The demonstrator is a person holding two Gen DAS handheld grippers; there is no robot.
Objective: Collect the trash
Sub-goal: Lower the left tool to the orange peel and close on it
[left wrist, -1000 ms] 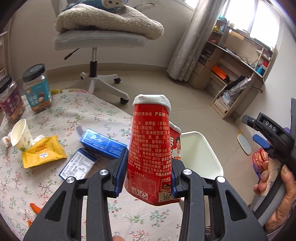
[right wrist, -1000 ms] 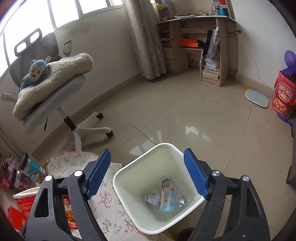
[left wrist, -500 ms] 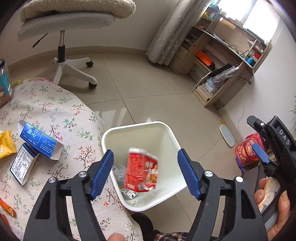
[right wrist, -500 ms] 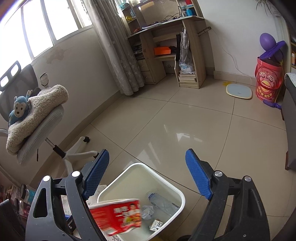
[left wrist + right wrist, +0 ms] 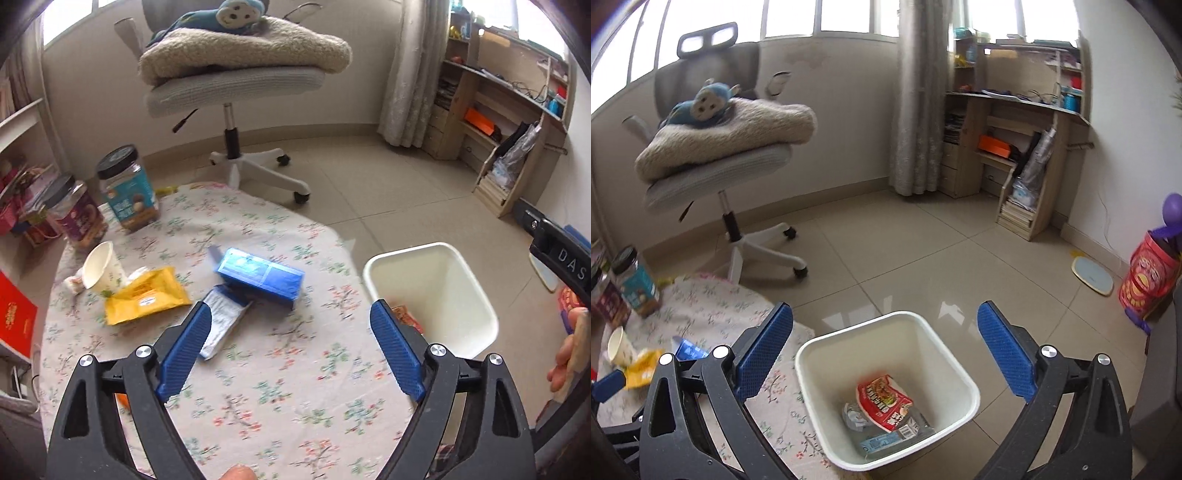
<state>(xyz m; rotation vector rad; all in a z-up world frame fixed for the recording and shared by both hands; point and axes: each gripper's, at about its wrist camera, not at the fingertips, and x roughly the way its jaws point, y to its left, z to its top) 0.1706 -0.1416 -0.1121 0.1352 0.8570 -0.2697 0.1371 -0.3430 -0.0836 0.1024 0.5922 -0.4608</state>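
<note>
The red noodle cup [image 5: 884,402] lies in the white bin [image 5: 955,365] on other wrappers; a corner of the cup [image 5: 406,319] shows past the bin's rim [image 5: 417,251]. My left gripper [image 5: 290,350] hangs over the floral table [image 5: 295,406], jaws opening wide, nothing between them. Ahead of it lie a blue box [image 5: 260,275], a white packet [image 5: 221,325], a yellow pouch [image 5: 146,295] and a paper cup [image 5: 99,266]. My right gripper [image 5: 884,354] hovers above the bin, jaws opening, empty.
Two black-lidded jars [image 5: 125,188] stand at the table's far left. A red box [image 5: 14,317] sits at the left edge. An office chair [image 5: 232,81] with a blanket and a plush toy stands behind. A hand [image 5: 569,350] is at the right edge.
The left gripper let go of the red cup, which fell into the bin. That gripper then swung back left over the table. Both grippers' jaws widened.
</note>
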